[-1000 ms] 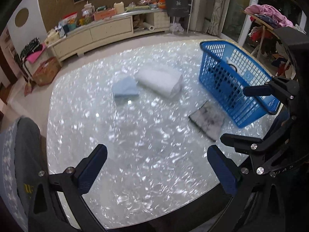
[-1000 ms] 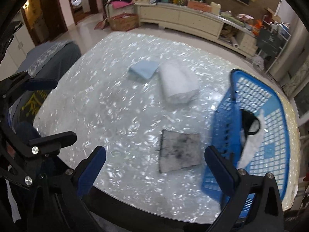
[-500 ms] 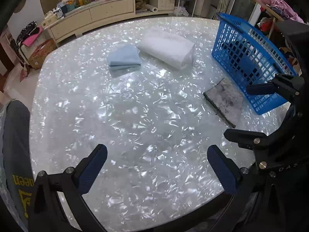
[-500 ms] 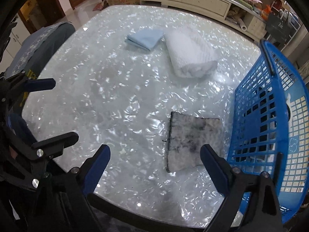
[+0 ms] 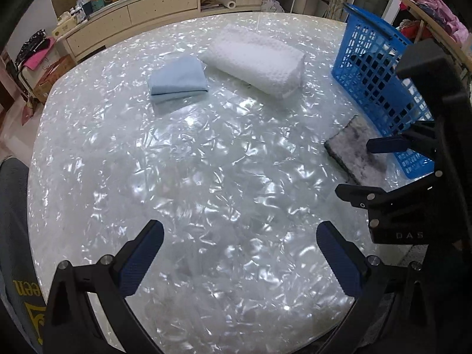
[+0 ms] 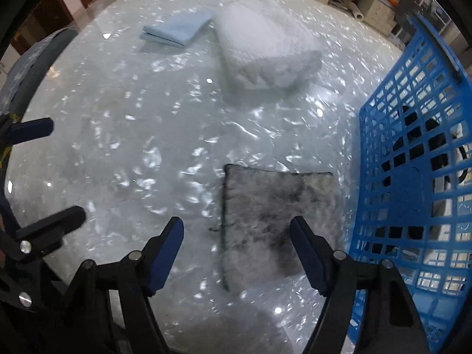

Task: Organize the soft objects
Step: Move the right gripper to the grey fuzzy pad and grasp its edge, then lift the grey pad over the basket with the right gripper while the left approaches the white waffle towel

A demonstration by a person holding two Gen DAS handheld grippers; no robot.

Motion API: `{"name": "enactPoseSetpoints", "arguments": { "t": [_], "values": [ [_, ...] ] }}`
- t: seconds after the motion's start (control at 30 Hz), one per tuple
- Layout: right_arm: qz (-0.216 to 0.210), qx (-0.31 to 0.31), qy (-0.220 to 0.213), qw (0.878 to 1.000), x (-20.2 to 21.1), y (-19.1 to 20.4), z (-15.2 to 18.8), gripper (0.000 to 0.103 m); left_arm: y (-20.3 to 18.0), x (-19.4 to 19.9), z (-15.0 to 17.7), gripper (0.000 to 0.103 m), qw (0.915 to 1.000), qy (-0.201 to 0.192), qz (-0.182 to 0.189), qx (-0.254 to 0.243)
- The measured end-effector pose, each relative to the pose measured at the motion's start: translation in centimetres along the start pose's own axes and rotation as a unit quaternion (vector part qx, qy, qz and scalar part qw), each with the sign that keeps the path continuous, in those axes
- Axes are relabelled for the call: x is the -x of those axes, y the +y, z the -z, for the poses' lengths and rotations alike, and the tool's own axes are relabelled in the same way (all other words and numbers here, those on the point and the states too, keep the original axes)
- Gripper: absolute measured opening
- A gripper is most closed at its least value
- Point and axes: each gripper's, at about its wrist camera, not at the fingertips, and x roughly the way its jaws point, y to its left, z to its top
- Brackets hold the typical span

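Note:
A grey smudged cloth (image 6: 274,218) lies flat on the pearly round table (image 6: 132,135), beside the blue basket (image 6: 413,200). My right gripper (image 6: 237,243) hangs just above the cloth's near left part, jaws closing, pads apart and not pressing it. A folded light-blue cloth (image 5: 177,78) and a thick folded white towel (image 5: 256,60) lie at the table's far side. My left gripper (image 5: 240,258) is open over bare table, nothing between its fingers. In the left wrist view the grey cloth (image 5: 357,155) shows at the right, partly hidden by the right gripper's frame.
The blue basket (image 5: 380,76) holds a dark item and something white. A grey chair back (image 5: 14,236) stands at the table's left edge. A long low cabinet (image 5: 138,11) with clutter runs along the far wall. Clothes hang on a rack (image 5: 433,14) at the right.
Both grippers have come down toward the table, so everything looks larger. The right gripper's jaws have narrowed and now frame the grey cloth's near edge. The left gripper's jaws stay wide.

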Motion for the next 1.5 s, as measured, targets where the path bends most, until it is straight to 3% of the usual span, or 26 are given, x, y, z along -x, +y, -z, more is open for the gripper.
{"name": "enactPoseSetpoints", "arguments": {
  "t": [0.13,0.2,0.33,0.5,0.7,0.97,1.27,1.5],
  "values": [
    [-0.004,-0.007,-0.001,1.000,-0.2,-0.6,-0.1,0.063,0.4,-0.6,-0.3,0.103,1.0000,0.002,0.002,0.003],
    [-0.002,-0.009,0.000,1.000,0.0,-0.9,-0.2,0.048,0.6,-0.9,-0.4,0.103,1.0000,0.002,0.005,0.005],
    [-0.001,-0.007,-0.003,1.000,0.3,-1.2,-0.1,0.042,0.7,-1.3,-0.6,0.103,0.9999,0.000,0.007,0.007],
    [0.000,0.016,-0.005,1.000,0.5,-0.5,0.1,0.024,0.8,-0.8,-0.4,0.103,0.9999,-0.007,0.012,0.008],
    [-0.022,0.014,0.001,1.000,0.3,-0.1,0.5,0.012,1.0,0.3,0.0,0.103,0.9996,-0.022,0.013,0.011],
    [-0.031,0.025,-0.018,0.999,3.0,0.1,1.6,0.011,1.2,2.5,-0.2,0.103,0.9989,-0.040,0.017,0.015],
    [-0.034,0.049,-0.080,0.995,10.0,1.6,1.4,0.011,1.8,5.6,-1.5,0.103,0.9975,-0.065,0.016,0.022],
    [-0.029,0.052,-0.130,0.990,15.2,-0.5,1.2,0.011,1.2,8.1,-4.1,0.103,0.9962,-0.086,0.013,0.008]
  ]
}}
